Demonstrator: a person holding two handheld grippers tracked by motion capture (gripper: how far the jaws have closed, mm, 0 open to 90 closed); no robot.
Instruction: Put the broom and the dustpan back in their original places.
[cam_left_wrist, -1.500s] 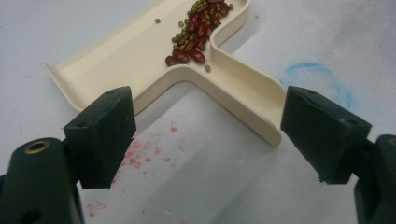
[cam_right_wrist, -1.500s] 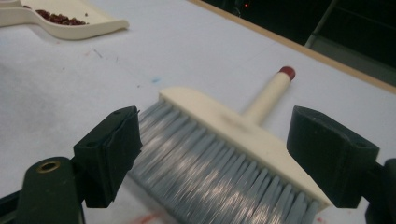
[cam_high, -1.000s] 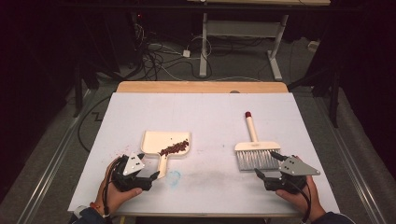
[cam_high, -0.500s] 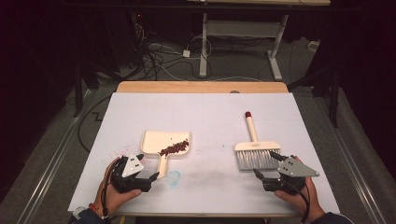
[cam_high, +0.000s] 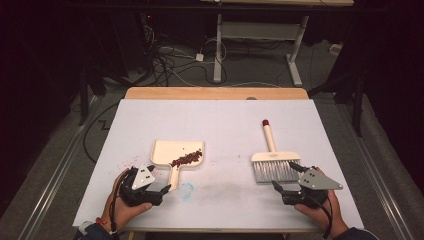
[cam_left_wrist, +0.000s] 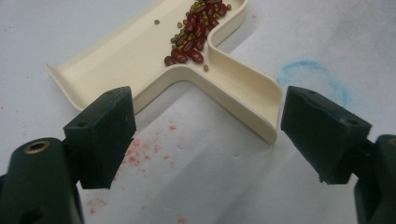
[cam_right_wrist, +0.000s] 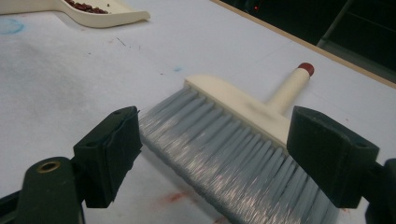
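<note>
In the high view I see my left gripper (cam_high: 159, 189) at the lower left of the frame, resting low over the white table (cam_high: 220, 125), with its jaws spread wide and nothing between them. Just above it lies the cream dustpan (cam_high: 167, 152), left of centre, its short handle pointing down toward the gripper. In the left gripper view the dustpan's handle end (cam_left_wrist: 252, 100) sits between my two black jaws but apart from both, and a heap of dark red and small green beans (cam_left_wrist: 194, 32) lies in the pan near the top of the frame. Faint red stains (cam_left_wrist: 149, 149) mark the table below the pan, and a blue ring (cam_left_wrist: 313, 77) is drawn on the surface at the right. My right gripper (cam_high: 286, 176) sits at the lower right of the high view, also wide open and holding nothing. The hand brush (cam_high: 270, 155) lies flat just above it, grey bristles toward the gripper, cream handle with a red tip pointing up the frame. In the right gripper view the bristles (cam_right_wrist: 224, 149) lie between the jaws, near the left jaw, though I cannot tell if they touch.
</note>
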